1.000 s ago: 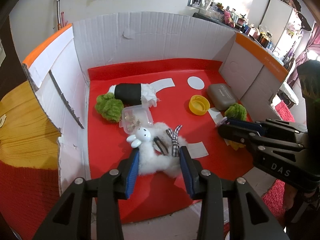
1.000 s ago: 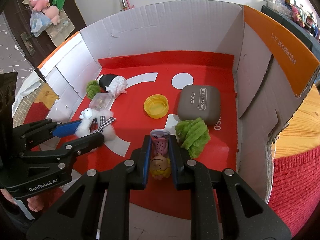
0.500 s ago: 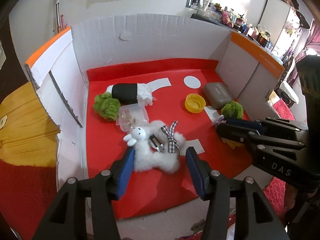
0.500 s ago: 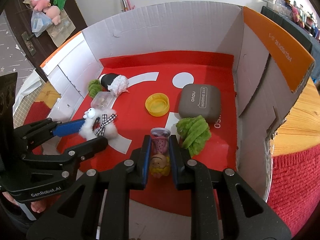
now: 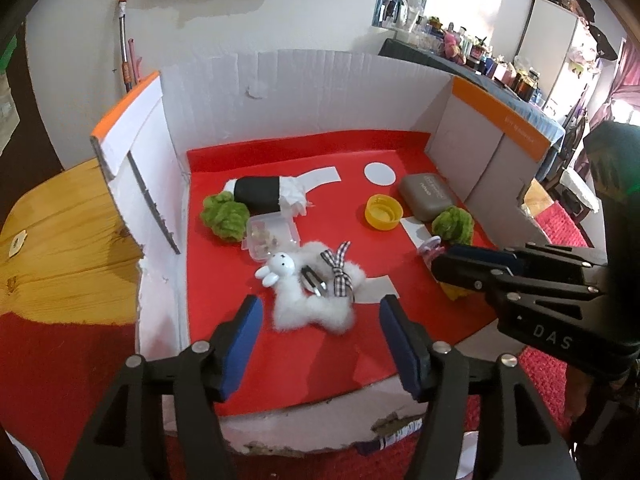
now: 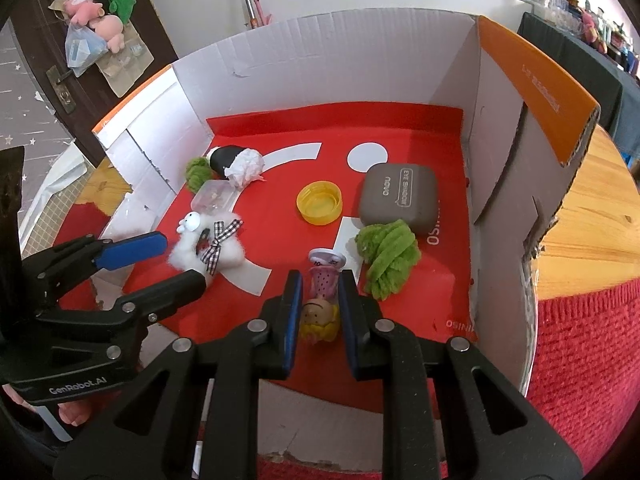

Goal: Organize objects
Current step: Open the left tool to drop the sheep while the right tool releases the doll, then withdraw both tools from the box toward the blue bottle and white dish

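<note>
A white fluffy bunny toy [image 5: 316,296] with a checked bow lies on the red floor of the cardboard box [image 5: 304,92]; it also shows in the right wrist view [image 6: 210,246]. My left gripper [image 5: 320,320] is open and empty, just in front of the bunny and clear of it; it also shows in the right wrist view [image 6: 166,260]. My right gripper [image 6: 318,298] is shut on a small doll [image 6: 320,300] with yellow hair and a pink dress, above the box floor. The right gripper also shows in the left wrist view [image 5: 444,262].
On the red floor lie a yellow cap [image 6: 320,203], a grey eye-shadow case [image 6: 398,198], two green fuzzy balls [image 6: 388,256] [image 5: 224,216], a black-and-white roll [image 5: 268,194] and a small clear box [image 5: 272,236]. White cardboard walls stand on three sides.
My left gripper has opened, let go of the bunny and pulled back from it. The bunny now lies free on the red floor. The right gripper keeps hold of the doll.
</note>
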{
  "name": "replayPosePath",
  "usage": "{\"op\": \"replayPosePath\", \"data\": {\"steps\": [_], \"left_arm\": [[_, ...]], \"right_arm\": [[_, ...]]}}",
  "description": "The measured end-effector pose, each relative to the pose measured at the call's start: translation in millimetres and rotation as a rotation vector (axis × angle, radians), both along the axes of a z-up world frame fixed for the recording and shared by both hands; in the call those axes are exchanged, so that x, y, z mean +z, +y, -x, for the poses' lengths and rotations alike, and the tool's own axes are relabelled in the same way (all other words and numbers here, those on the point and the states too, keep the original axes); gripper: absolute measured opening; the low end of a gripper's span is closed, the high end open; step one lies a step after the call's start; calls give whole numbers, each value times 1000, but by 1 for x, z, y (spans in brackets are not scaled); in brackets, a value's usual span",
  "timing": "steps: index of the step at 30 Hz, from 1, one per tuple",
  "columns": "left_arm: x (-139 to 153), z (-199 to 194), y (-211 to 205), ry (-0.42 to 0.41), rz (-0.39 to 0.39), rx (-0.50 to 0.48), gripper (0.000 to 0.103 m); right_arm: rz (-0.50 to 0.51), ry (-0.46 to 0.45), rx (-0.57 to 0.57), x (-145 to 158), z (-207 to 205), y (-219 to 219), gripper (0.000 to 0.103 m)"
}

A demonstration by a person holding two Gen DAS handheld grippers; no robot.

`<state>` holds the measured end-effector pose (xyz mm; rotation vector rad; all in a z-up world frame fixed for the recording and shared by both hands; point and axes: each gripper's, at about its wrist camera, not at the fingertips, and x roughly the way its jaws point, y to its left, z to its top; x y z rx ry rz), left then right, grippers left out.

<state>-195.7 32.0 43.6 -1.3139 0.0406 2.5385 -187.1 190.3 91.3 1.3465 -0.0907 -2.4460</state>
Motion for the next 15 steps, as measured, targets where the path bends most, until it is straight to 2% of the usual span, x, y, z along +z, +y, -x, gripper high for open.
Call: {"op": "replayPosePath", "data": {"steps": [9, 15], "left_arm": [[8, -10, -6, 32, 0, 20, 70], [15, -19, -11, 53, 0, 26, 70]], "right_arm": [[-2, 12, 1, 4, -8, -1, 21], [-3, 22, 3, 8, -15, -3, 22]]}}
